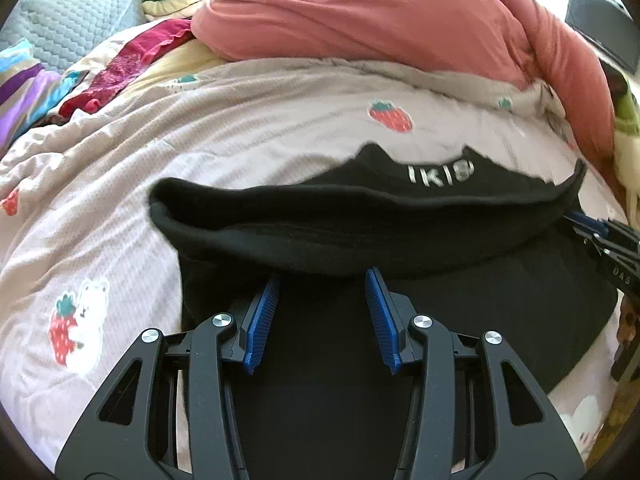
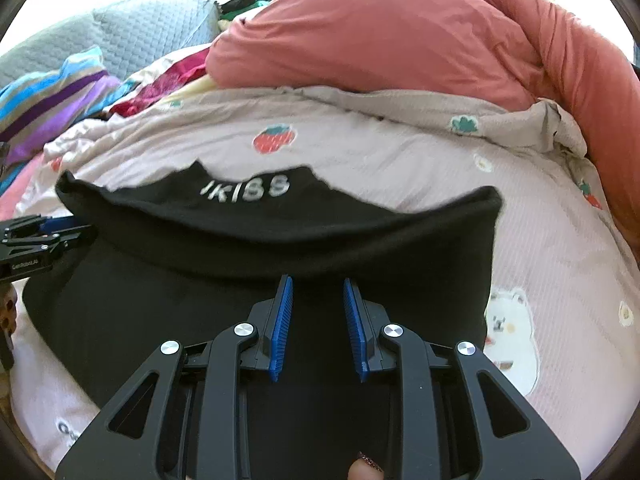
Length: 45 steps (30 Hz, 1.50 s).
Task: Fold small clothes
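Bare bedspread [image 1: 248, 136] ahead; red duvet [image 1: 380, 16] blocks beyond.

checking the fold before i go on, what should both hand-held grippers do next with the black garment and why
Probably carry the lifted edge forward toward the collar lettering and lay it down. Both the left hand-held gripper and right hand-held gripper appear to pinch the black garment, whose doubled fold hangs short of the collar on the strawberry bedsheet.
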Available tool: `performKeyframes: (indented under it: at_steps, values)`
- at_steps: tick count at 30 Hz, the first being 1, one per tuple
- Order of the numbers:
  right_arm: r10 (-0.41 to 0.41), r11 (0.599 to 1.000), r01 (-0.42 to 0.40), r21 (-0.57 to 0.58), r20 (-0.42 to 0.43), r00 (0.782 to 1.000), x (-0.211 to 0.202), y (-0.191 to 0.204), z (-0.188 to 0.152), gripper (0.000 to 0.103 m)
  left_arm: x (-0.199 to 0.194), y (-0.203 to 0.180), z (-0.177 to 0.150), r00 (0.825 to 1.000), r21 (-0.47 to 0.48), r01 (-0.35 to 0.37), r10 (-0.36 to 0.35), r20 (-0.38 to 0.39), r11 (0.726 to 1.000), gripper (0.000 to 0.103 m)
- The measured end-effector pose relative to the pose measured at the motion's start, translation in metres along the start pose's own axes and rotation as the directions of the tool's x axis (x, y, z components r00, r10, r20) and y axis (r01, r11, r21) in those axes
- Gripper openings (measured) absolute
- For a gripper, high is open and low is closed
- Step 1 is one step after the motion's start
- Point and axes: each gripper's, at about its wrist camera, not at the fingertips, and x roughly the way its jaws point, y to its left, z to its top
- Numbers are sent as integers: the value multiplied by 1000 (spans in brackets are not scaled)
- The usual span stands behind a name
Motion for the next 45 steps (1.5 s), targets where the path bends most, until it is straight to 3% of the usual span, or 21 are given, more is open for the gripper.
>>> performKeyframes:
  at_steps: [8, 12, 15, 19, 25, 27, 31, 34, 37, 41, 45]
  values:
    - [-64, 995, 58, 83, 77, 995, -14, -30, 18, 26, -5, 41, 23, 999, -133, 20, -13, 53, 991, 38]
    - [-108, 985, 98, 139, 71, 992, -18, -57, 16, 40, -3, 70, 22, 998, -209, 29, -18, 54, 978, 38]
    - [-109, 979, 102, 174, 33, 993, -12, -74, 14, 42, 4, 85, 18, 999, -239, 40, -32, 40, 970, 38]
    - [-94, 969, 98, 227, -25, 995, 7, -91, 13, 45, 19, 95, 13, 994, -258, 103, -107, -2, 961, 49]
    - [-16, 960, 33, 279, -63, 998, 31, -98, 12, 45, 30, 88, 14, 988, -231, 149, -153, -2, 962, 49]
    - [0, 955, 19, 295, -63, 998, 35, -99, 10, 40, 32, 83, 15, 988, -212, 151, -156, -5, 965, 42]
    - [24, 955, -12, 296, -37, 999, 32, -97, 7, 16, 33, 80, 17, 992, -182, 124, -127, -8, 976, 16]
    - [9, 961, -7, 278, -5, 1000, 22, -94, 6, 9, 24, 81, 18, 993, -171, 119, -118, 19, 978, 11]
    - [7, 959, -17, 283, 33, 999, 9, -97, 8, 8, 10, 75, 25, 996, -120, 75, -68, 66, 990, 4]
    - [-4, 952, -20, 304, 78, 997, -3, -102, 14, 8, -7, 65, 38, 990, -72, 52, -42, 135, 996, 4]
    - [-26, 947, 2, 320, 69, 997, 7, -107, 16, 8, 8, 64, 41, 994, -66, 25, -17, 111, 998, 4]
